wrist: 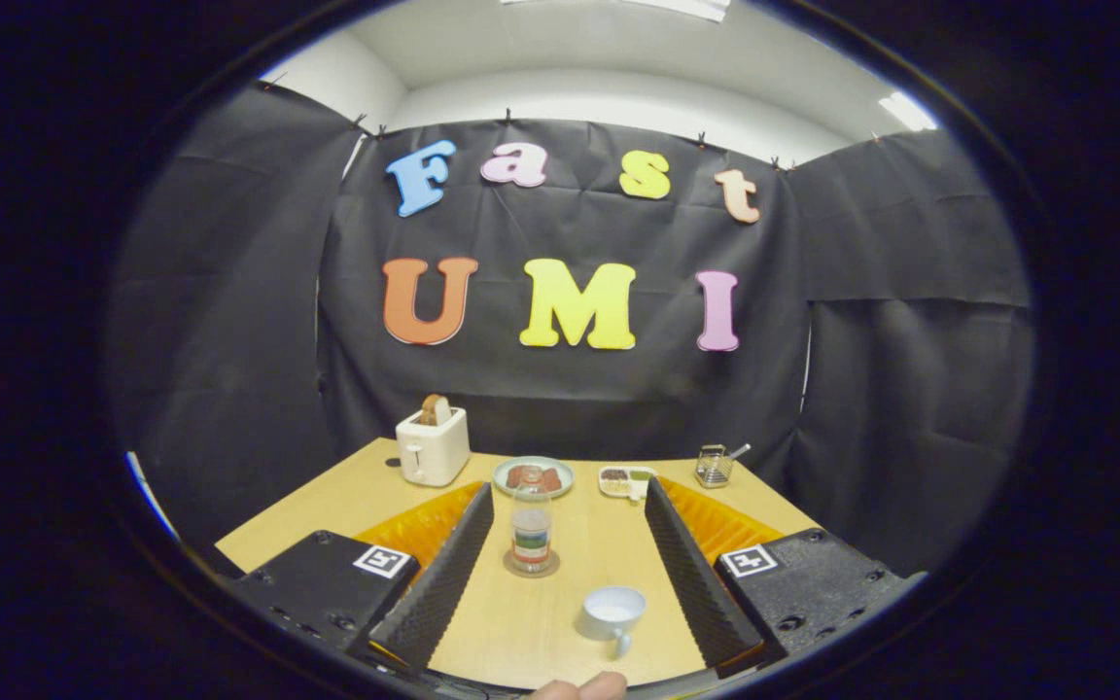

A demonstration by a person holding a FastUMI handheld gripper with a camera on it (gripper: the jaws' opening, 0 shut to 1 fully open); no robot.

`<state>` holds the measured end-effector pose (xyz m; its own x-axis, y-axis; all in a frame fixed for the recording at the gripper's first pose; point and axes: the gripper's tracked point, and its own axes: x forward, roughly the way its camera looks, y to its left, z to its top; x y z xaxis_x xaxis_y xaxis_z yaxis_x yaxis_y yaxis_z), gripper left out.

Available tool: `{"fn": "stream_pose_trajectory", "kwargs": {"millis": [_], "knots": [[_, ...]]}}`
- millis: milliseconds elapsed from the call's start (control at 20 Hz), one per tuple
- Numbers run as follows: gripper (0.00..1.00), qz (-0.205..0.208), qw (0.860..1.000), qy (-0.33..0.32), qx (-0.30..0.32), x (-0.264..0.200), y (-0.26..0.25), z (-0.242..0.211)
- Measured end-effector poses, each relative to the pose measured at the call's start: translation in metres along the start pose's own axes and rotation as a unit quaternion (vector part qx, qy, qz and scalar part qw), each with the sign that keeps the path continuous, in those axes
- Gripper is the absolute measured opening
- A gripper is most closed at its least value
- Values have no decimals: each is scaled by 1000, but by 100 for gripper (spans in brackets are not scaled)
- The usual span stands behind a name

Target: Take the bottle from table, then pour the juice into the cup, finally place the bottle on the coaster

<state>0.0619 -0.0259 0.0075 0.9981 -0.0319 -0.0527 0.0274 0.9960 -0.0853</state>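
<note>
The gripper [560, 583] has its fingers spread wide, holding nothing. The bottle [531, 530] stands straight up on the coaster [532, 565] in the middle of the tabletop [346, 491], straight ahead between the fingers. The cup [612, 614] sits nearer, toward the near edge.

bottle [531, 530]: clear, upright, on round coaster [532, 566], mid-table | cup [612, 615]: white, upright, nearer table's front edge

My one camera riding low on me, looking forward along my two spread fingers [463, 574], close over the wooden table [609, 544], facing the far table edge and the black cloth wall [570, 389], ceiling [618, 58] above
</note>
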Motion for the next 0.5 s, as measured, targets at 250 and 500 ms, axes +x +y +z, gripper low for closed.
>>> {"fn": "stream_pose_trajectory", "kwargs": {"millis": [250,500], "knots": [[100,3,1000,18,13,-32,-1,3],[100,12,1000,-1,28,-58,-2,24]]}}
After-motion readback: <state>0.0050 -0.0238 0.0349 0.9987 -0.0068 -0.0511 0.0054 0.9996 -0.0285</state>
